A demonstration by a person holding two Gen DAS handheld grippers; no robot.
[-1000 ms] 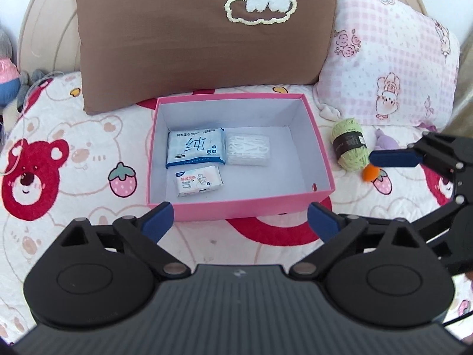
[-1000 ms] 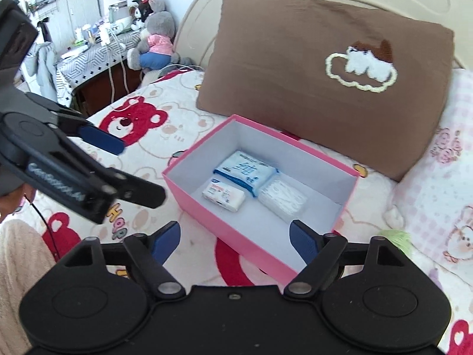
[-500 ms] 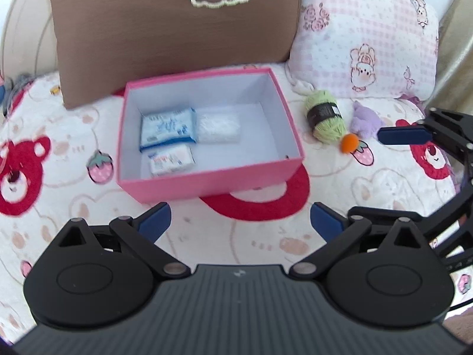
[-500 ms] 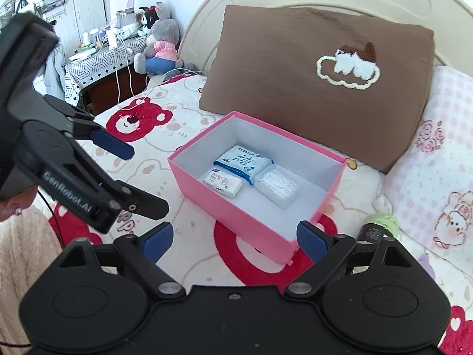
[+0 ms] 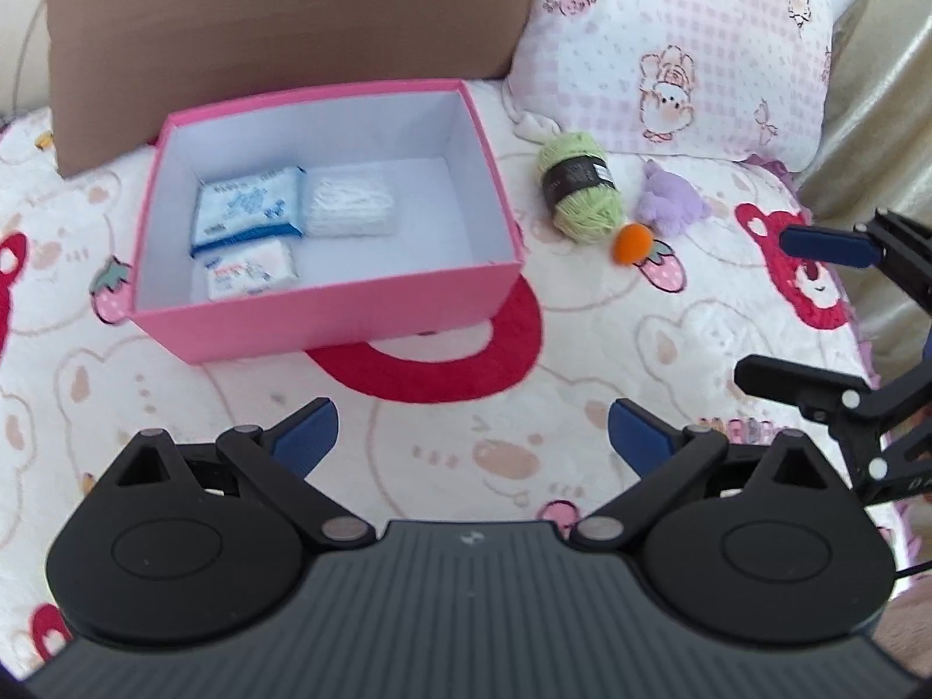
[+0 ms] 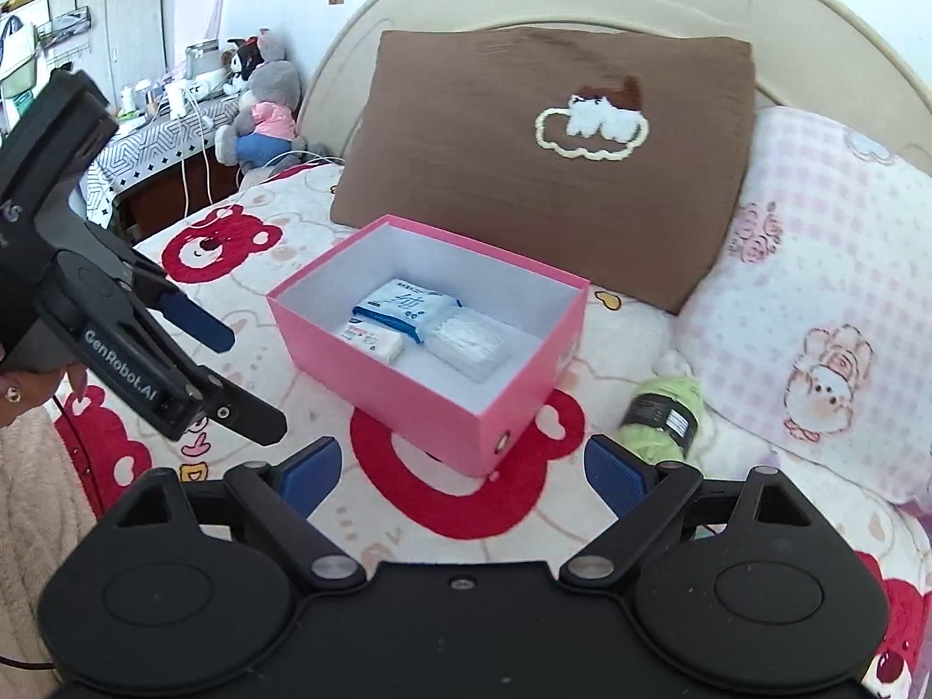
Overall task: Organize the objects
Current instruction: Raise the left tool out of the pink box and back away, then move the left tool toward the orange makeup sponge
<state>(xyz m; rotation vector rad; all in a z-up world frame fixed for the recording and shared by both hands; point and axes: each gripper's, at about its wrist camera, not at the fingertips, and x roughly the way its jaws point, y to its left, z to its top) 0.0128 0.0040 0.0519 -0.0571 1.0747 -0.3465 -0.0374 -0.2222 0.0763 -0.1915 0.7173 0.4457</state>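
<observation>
1. The left hand-held gripper (image 5: 472, 431) hangs over the bed (image 5: 466, 442) with its blue-padded fingers spread wide apart and nothing between them.
2. The right hand-held gripper (image 6: 460, 466) is likewise wide apart and empty, held above the bedspread near the bed's right edge; in the left wrist view it shows at the right (image 5: 815, 314).
3. Just ahead of both lies an open pink box (image 5: 326, 314) on the bedspread, set before the brown pillow (image 5: 279, 17) at the head of the bed.
4. Inside the box, toward its left side, lie a blue-and-white tissue pack (image 5: 247, 209), a smaller white pack (image 5: 250, 271) in front of it, and a clear bag of white items (image 5: 349, 207) beside the blue pack.
5. To the right of the box, apart from it, a green yarn ball (image 5: 576, 186) with a dark label lies on the bed, near the pink checked pillow (image 5: 687, 46).
6. Just beside the yarn are a small orange ball (image 5: 632, 243) and a purple plush piece (image 5: 670, 204).
</observation>
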